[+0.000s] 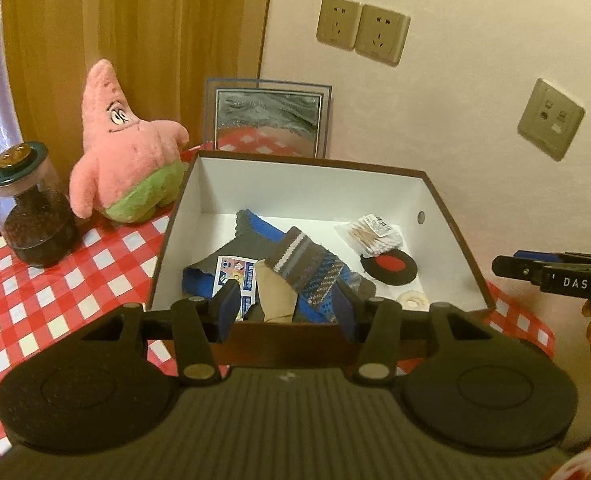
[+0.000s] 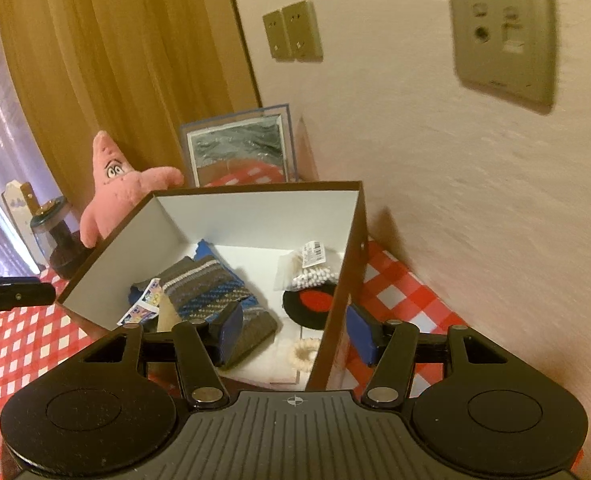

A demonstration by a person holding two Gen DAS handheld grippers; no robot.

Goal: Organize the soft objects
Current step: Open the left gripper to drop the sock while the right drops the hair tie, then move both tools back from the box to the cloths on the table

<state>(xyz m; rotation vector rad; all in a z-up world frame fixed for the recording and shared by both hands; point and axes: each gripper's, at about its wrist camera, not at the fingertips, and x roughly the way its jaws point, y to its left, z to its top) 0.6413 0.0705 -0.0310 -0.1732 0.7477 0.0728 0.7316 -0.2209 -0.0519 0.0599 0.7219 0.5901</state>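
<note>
A brown box (image 1: 443,204) with a white inside stands on the red checked tablecloth (image 1: 43,292). In it lie blue and grey knitted socks (image 1: 307,268), a beige cloth (image 1: 275,292), a sticker sheet (image 1: 235,276), a bag of cotton swabs (image 1: 371,232), a black and red round pad (image 1: 389,266) and a white scrunchie (image 1: 413,300). My left gripper (image 1: 289,308) is open and empty above the box's near wall. My right gripper (image 2: 295,332) is open, its jaws on either side of the box's right wall (image 2: 343,292). A pink star plush (image 1: 123,160) sits left of the box.
A jar of dark grains (image 1: 31,216) with a green lid stands left of the plush. A framed mirror (image 1: 267,120) leans on the wall behind the box. Wall sockets (image 1: 361,30) are above. An orange curtain (image 1: 135,40) hangs at the back left.
</note>
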